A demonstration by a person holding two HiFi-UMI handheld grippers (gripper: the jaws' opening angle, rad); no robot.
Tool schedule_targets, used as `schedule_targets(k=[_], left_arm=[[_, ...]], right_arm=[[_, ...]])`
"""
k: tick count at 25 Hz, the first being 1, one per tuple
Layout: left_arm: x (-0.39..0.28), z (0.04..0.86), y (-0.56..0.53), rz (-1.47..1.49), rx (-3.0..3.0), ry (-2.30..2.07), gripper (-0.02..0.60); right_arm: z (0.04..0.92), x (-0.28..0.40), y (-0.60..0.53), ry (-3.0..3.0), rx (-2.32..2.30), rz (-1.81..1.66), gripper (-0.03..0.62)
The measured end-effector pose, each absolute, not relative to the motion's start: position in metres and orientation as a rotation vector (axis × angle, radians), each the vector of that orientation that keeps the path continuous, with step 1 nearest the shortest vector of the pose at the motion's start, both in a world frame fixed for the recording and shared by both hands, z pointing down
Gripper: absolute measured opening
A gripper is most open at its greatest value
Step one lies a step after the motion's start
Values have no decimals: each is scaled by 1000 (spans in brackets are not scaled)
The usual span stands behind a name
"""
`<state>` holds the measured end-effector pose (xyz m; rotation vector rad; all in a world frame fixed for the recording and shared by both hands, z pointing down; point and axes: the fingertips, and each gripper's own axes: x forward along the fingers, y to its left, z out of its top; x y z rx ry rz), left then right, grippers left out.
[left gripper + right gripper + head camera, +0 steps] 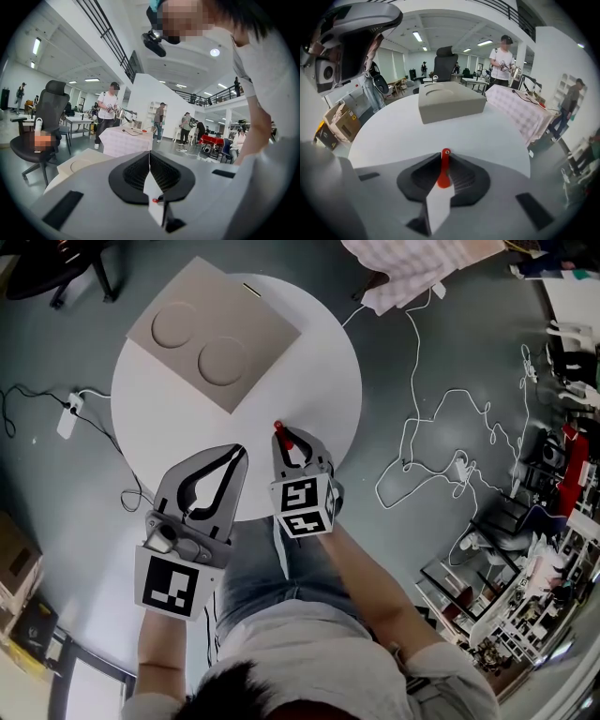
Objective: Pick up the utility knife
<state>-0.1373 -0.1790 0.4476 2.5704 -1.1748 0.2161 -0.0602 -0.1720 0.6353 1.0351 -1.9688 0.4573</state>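
Note:
A red utility knife (279, 431) is clamped between the jaws of my right gripper (285, 441). Its red end pokes out past the fingertips, above the near part of the round white table (319, 362). In the right gripper view the knife (443, 169) stands upright in the shut jaws of the right gripper (443, 161), its tip with a small hole on top. My left gripper (239, 453) hovers beside it to the left, over the table's near edge. Its jaws are pressed together with nothing between them, as the left gripper view also shows for the left gripper (150, 154).
A flat beige box (214, 334) with two round dents lies on the far left of the table; the box (450, 105) sits straight ahead of the right gripper. A white cable (441, 427) snakes over the grey floor at right, and a power strip (67, 415) lies at left.

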Motion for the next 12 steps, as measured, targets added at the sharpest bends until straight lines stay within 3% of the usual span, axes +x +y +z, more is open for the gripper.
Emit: schedule_targets(k=[12], left_arm=[[-133, 443, -167, 214, 2560, -1203, 11]], right_arm=[[607, -66, -167, -2074, 1039, 447, 55]])
